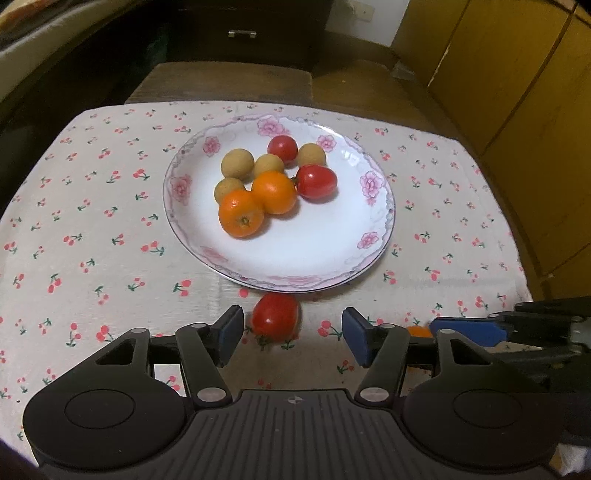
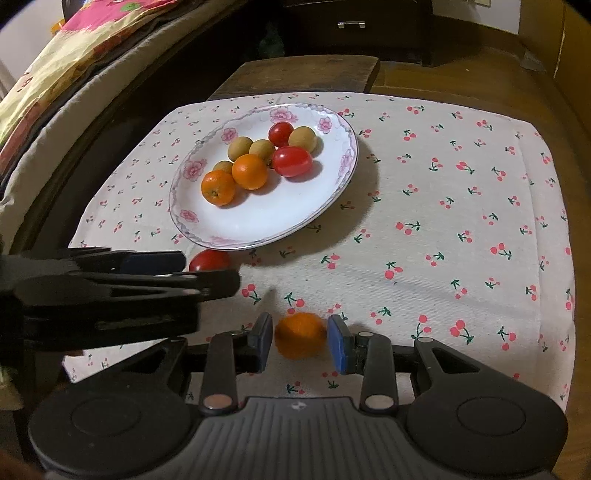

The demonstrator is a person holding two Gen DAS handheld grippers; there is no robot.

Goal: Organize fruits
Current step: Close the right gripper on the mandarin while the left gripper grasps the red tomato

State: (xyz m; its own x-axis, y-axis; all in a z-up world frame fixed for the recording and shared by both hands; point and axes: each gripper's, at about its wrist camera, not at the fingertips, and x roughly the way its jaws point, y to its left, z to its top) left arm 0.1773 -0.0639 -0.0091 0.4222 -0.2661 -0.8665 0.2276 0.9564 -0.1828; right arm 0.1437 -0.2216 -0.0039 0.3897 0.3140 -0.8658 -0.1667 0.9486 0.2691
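A white floral plate (image 1: 295, 266) (image 2: 258, 225) holds two oranges (image 1: 242, 213) (image 2: 218, 187), two red tomatoes (image 1: 316, 181) (image 2: 292, 161) and several tan longans (image 1: 237, 163) (image 2: 240, 148). A loose tomato (image 1: 275, 319) (image 2: 209, 260) lies on the cloth just in front of the plate, between the open jaws of my left gripper (image 1: 292, 334), nearer the left pad. A loose orange (image 2: 300, 335) (image 1: 418, 331) lies on the cloth between the blue pads of my right gripper (image 2: 301, 341), which is open with small gaps on both sides.
The cherry-print cloth (image 1: 92, 240) (image 2: 461, 221) covers a small table. A wooden bench (image 1: 225, 83) stands behind it. A dark drawer cabinet (image 1: 242, 33) is farther back, a bed with a quilt (image 2: 74, 55) at the left, and yellow cupboards (image 1: 517, 92) at the right.
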